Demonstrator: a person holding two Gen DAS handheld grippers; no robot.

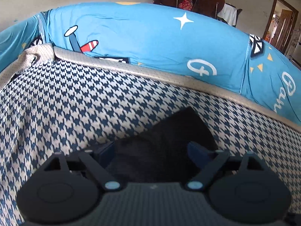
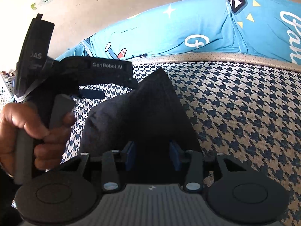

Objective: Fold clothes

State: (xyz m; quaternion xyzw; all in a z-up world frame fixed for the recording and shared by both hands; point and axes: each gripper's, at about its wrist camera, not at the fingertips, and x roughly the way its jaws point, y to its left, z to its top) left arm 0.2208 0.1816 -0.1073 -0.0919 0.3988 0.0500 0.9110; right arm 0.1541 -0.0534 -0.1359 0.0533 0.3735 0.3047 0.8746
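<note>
Your right claw (image 2: 152,155) half-spread, dark garment (image 2: 139,113) between blue pads (image 2: 129,155), grip uncertain; your left claw (image 1: 152,150) wide open over same garment, holding nothing; garment lies on houndstooth cover (image 1: 75,98); blue printed cloth (image 1: 150,41) beyond beige piping.

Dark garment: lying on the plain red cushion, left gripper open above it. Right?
Not quite. The cushion is navy-and-cream houndstooth, not plain red; both wrist views show it. The rest holds: the dark garment lies on it, and the left gripper stands open above it in the left wrist view.
</note>
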